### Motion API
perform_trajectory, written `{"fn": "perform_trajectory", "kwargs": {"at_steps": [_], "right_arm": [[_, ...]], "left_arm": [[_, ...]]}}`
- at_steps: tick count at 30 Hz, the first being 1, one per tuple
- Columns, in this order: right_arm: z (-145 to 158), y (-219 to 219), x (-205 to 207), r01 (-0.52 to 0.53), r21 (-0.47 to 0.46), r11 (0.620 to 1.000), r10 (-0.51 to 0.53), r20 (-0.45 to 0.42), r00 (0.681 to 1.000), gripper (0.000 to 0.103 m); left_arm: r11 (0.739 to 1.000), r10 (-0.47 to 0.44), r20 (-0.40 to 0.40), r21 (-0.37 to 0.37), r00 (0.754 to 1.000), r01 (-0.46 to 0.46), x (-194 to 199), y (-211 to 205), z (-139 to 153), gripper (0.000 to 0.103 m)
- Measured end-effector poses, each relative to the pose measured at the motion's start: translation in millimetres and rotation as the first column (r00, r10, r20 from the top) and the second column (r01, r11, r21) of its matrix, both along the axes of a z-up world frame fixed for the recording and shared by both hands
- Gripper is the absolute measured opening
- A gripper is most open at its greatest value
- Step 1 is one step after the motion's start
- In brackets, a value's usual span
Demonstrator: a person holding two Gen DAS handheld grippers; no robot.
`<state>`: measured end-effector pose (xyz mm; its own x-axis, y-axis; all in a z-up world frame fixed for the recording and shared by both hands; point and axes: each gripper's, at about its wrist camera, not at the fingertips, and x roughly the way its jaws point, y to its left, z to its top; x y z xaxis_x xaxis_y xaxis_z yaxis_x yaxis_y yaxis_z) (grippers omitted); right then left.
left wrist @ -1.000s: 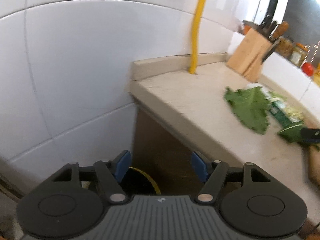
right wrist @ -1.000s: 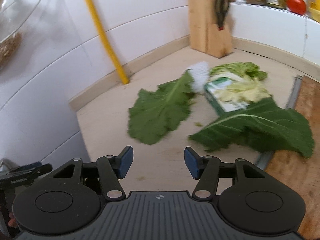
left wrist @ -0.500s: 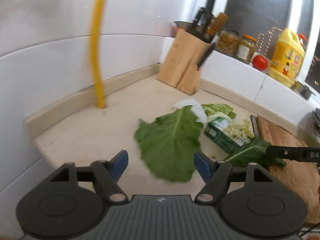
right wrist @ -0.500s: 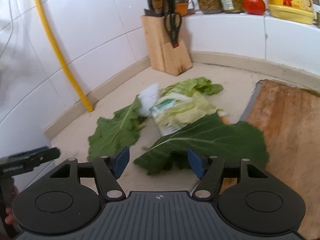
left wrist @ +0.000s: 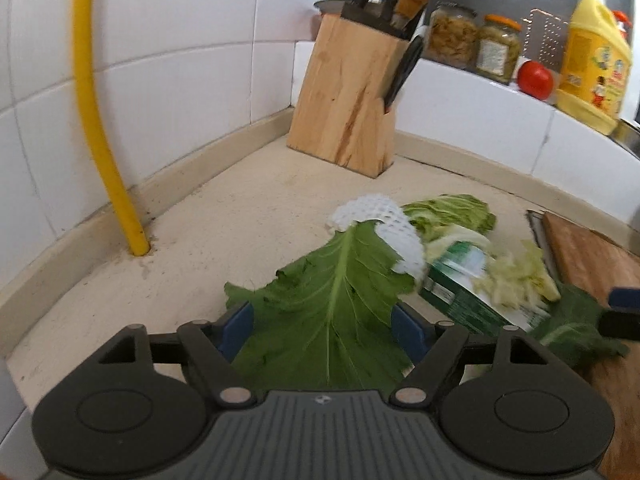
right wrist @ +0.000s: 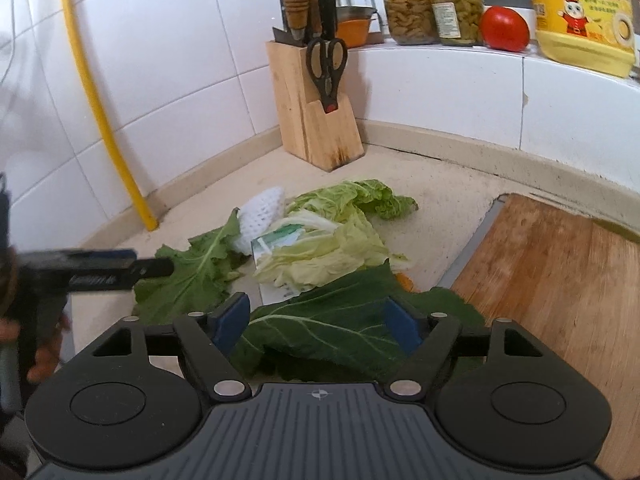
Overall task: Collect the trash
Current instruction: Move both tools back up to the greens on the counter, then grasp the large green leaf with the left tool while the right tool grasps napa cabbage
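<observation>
The wooden knife block (right wrist: 316,108) stands in the tiled corner of the counter (right wrist: 444,200), and everything else sits around it. Far to its left a yellow pipe (right wrist: 104,120) runs down the wall to the counter. In front of the block lies the trash heap. Its leftmost piece is a broad green leaf (left wrist: 332,312), and the left gripper (left wrist: 324,328) hangs over that leaf's near end, jaws opening, blue pads to either side of the leaf and not pressing on it. In the right wrist view the same gripper shows as a dark bar reaching in from the left edge. Just beyond the leaf's stem, toward the block, is a white foam net sleeve (right wrist: 262,216). Right of that, a green-and-white carton (left wrist: 464,292) lies under pale cabbage leaves (right wrist: 332,248). Nearer than the cabbage, and still in front of the block, a darker green leaf (right wrist: 336,328) lies flat with the right gripper (right wrist: 316,324) over it, jaws opening and wide apart, nothing pinched. To the right of the heap a wooden cutting board (right wrist: 560,280) lies flat. On the ledge right of the block stand two jars (right wrist: 432,8), a tomato (right wrist: 504,28) and a yellow bottle (right wrist: 580,12).
</observation>
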<state>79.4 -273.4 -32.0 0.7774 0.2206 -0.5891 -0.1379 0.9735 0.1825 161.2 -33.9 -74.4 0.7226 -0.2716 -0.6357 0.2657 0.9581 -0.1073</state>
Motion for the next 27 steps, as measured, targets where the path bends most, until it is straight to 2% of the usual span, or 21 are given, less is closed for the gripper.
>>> {"fn": "perform_trajectory", "kwargs": {"at_steps": [10, 17, 21, 27], "right_arm": [[-6, -12, 0, 0.036, 0.045, 0.998, -0.035, -0.018, 0.999, 0.081], [-3, -10, 14, 0.020, 0.001, 1.000, -0.020, -0.009, 1.000, 0.085], [-4, -9, 20, 0.000, -0.007, 1.000, -0.001, -0.020, 1.000, 0.085], [-6, -7, 24, -0.032, -0.046, 0.998, 0.031, -0.029, 0.999, 0.087]], "left_arm": [[0.998, -0.046, -0.027, 0.042, 0.999, 0.047, 34, -16, -11, 0.071], [0.997, -0.063, -0.021, 0.037, 0.998, 0.064, 46, -20, -11, 0.071], [0.997, -0.056, -0.041, 0.053, 0.998, 0.059, 54, -18, -18, 0.071], [0.998, -0.058, -0.075, 0.025, 0.995, 0.060, 66, -15, -23, 0.071]]}}
